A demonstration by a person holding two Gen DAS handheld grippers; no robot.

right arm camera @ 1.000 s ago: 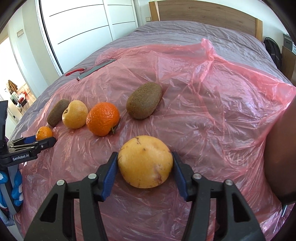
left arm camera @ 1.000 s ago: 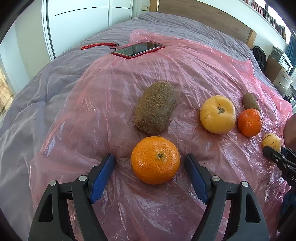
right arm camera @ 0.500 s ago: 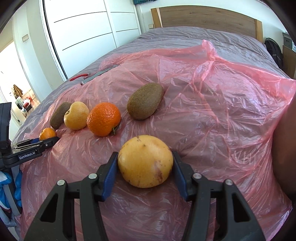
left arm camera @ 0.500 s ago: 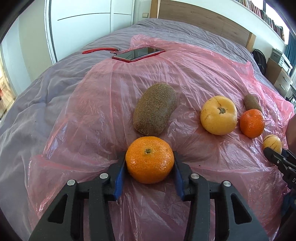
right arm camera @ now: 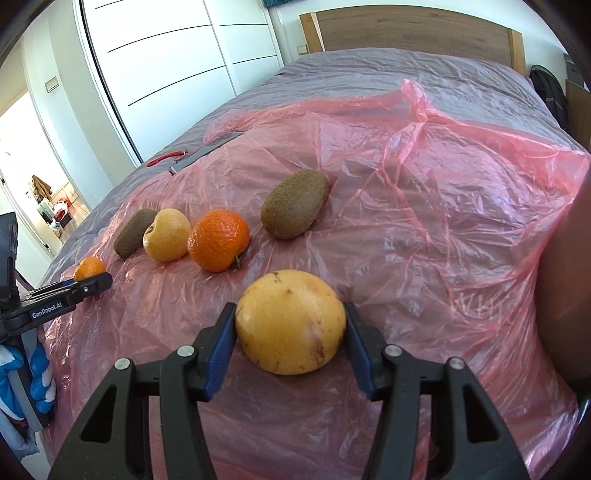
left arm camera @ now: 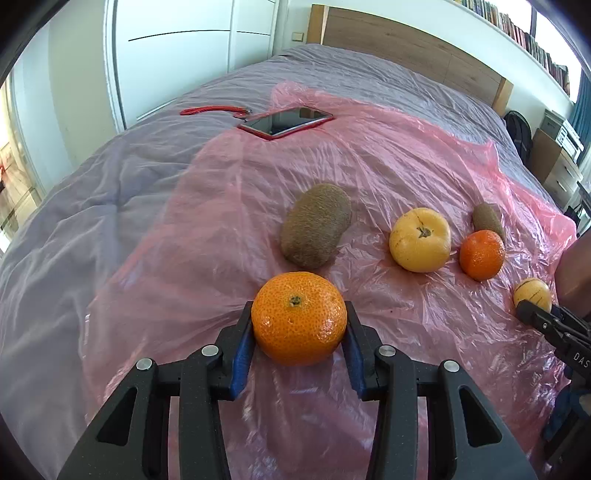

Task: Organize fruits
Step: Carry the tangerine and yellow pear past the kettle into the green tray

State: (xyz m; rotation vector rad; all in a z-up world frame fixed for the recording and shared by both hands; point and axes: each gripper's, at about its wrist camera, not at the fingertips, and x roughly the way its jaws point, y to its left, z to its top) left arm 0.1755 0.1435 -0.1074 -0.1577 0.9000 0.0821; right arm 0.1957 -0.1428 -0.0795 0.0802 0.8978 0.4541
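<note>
My left gripper [left arm camera: 298, 314] is shut on a mandarin [left arm camera: 299, 326], its blue pads pressing both sides, low over the pink plastic sheet [left arm camera: 369, 155]. My right gripper [right arm camera: 290, 314] is shut on a round yellow fruit [right arm camera: 291, 332] near the sheet's front. Between the two lies a row: a large kiwi [left arm camera: 316, 225], a yellow fruit [left arm camera: 420, 239], a second mandarin [left arm camera: 482, 254] and a small kiwi [left arm camera: 487, 219]. In the right wrist view the row reads kiwi [right arm camera: 132, 232], yellow fruit [right arm camera: 167, 235], mandarin [right arm camera: 218, 240], kiwi [right arm camera: 294, 209], with the left gripper [right arm camera: 88, 282] at the far left.
The sheet covers a grey bed [left arm camera: 92, 206]. A red-cased phone [left arm camera: 284, 122] and a red lanyard [left arm camera: 210, 110] lie at the sheet's far edge. White wardrobe doors [right arm camera: 166, 55] stand to the left and a wooden headboard [right arm camera: 406, 29] behind. A person's arm [right arm camera: 569, 277] borders the right.
The left jaws went from wide open to shut on the mandarin, then the left gripper drew back a little with it. The right gripper kept its hold on the yellow fruit.
</note>
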